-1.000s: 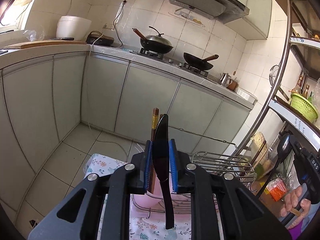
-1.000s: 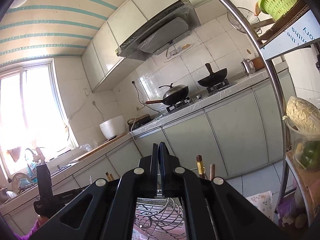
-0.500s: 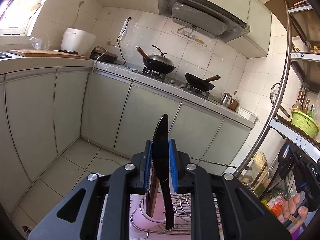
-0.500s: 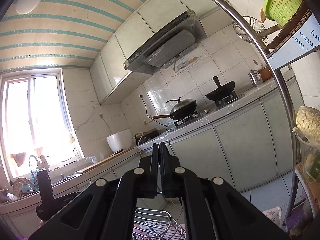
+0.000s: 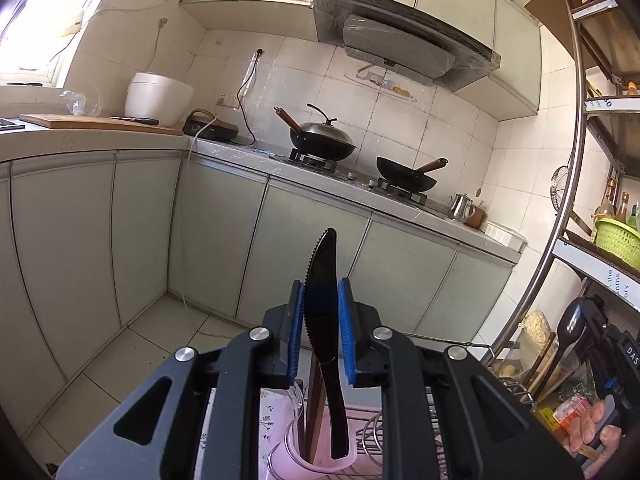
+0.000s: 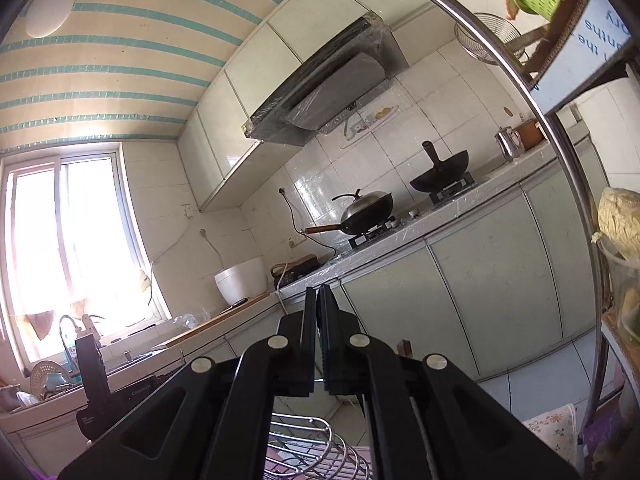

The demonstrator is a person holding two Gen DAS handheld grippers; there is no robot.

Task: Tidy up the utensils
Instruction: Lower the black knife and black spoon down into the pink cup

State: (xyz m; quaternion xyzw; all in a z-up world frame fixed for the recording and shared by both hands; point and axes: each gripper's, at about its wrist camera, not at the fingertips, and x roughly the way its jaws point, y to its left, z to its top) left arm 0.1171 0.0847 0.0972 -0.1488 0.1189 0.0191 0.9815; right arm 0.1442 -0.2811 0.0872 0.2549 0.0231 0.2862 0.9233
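My left gripper [image 5: 320,300] is shut on a black serrated knife [image 5: 322,280]. The blade points up between the blue pads and the handle hangs down into a pink utensil holder [image 5: 308,462] below. Dark wooden chopsticks [image 5: 314,404] stand in that holder beside the handle. My right gripper [image 6: 317,304] is shut, with nothing visible between its fingers in its own view, and is tilted up toward the ceiling. In the left wrist view the right gripper [image 5: 608,344] shows at the far right with a black spoon [image 5: 570,322] at its fingers.
A wire dish rack [image 6: 308,444] sits under both grippers on a floral cloth [image 6: 554,430]. Grey-green cabinets [image 5: 304,248] carry a counter with two woks [image 5: 324,146]. A steel shelf frame [image 5: 560,216] with a green basket [image 5: 618,236] stands at the right.
Both wrist views have tilted upward, so the rack and cloth have dropped toward the bottom edge. The knife stays clamped in my left gripper, its handle over the pink holder.
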